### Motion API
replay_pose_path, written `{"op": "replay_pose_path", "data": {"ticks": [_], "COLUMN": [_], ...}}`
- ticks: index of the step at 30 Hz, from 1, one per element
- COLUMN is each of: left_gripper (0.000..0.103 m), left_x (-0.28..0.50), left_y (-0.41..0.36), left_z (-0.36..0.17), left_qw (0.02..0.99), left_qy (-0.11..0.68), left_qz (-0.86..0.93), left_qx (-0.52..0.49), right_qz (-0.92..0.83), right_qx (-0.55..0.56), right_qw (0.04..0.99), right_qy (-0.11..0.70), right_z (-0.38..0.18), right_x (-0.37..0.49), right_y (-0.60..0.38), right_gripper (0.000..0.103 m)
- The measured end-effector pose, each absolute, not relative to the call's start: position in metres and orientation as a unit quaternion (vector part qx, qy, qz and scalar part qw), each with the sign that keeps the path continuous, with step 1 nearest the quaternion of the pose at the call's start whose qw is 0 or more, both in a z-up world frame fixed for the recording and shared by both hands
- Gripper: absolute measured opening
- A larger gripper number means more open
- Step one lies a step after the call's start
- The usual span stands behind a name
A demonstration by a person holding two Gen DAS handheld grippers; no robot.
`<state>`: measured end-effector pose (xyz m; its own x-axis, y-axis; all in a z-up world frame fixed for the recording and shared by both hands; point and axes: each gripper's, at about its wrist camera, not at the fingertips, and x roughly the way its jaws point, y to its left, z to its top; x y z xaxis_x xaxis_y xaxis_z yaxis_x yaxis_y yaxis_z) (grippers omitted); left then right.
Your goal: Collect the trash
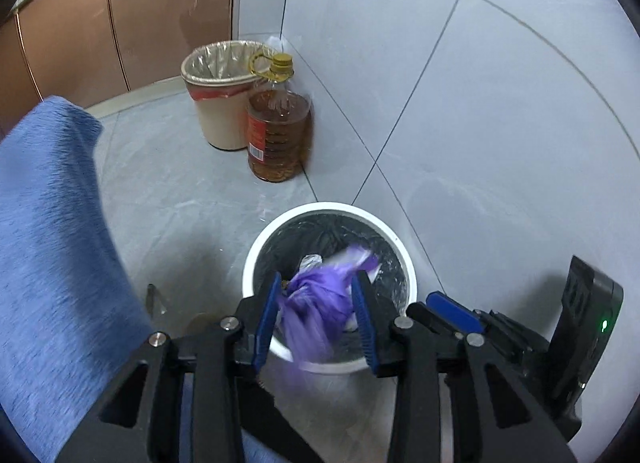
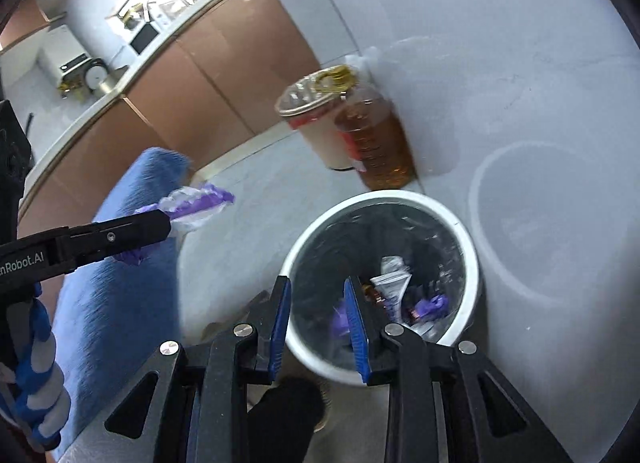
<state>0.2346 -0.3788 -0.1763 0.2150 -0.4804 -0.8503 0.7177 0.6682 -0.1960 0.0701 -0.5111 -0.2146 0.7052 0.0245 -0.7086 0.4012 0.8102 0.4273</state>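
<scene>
While the white bin (image 1: pixel 408 263) stands on the pale floor against the tiled wall, the left gripper (image 1: pixel 316 317) pinches a crumpled purple bag (image 1: pixel 316 295) between its blue pads, with the bundle looking poised over the bin's near rim in the left wrist view. To finish the drop well, the person should probably carry the bundle further over the middle of the dark liner before letting the fingers part, since the tail hanging below could catch on the rim or fall outside. The right gripper (image 2: pixel 318 319) is spread with nothing between its fingers, hovering over the same bin, and it would do best to hold clear of the path.

Only the right wrist view shows what lies at the bottom: a white wrapper (image 2: pixel 390 287) and purple scraps (image 2: pixel 432 307). It also puts the left gripper out to one side, so how far the bundle truly sits over the bin cannot be told. A beige bin (image 1: pixel 218 103) and an oil bottle (image 1: pixel 278 131), close together, stand further along the wall in both views
</scene>
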Motion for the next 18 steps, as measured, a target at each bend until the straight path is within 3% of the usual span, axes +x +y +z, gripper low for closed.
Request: {"op": "replay_pose_path", "data": {"ticks": [3, 10, 18], "left_gripper": [0.046, 0.046, 0.046], "left_x": [0.241, 0.238, 0.201], "left_y": [-0.384, -0.374, -0.311], "left_z": [-0.183, -0.173, -0.114], "left_qw": [0.767, 0.778, 0.835], "left_qy": [0.498, 0.484, 0.411], "left_qz": [-0.391, -0.387, -0.355], "left_qx": [0.108, 0.102, 0.089], "right_qz": [-0.122, -0.134, -0.123], "right_qx": [0.291, 0.275, 0.247], "right_qw": [0.873, 0.872, 0.893], "right_qy": [0.373, 0.383, 0.356], "right_z": [-0.22, -0.22, -0.176], "right_x": [0.071, 0.066, 0.059], "right_y": [-0.517, -0.506, -0.472], "right_gripper": [0.035, 0.042, 0.051]}}
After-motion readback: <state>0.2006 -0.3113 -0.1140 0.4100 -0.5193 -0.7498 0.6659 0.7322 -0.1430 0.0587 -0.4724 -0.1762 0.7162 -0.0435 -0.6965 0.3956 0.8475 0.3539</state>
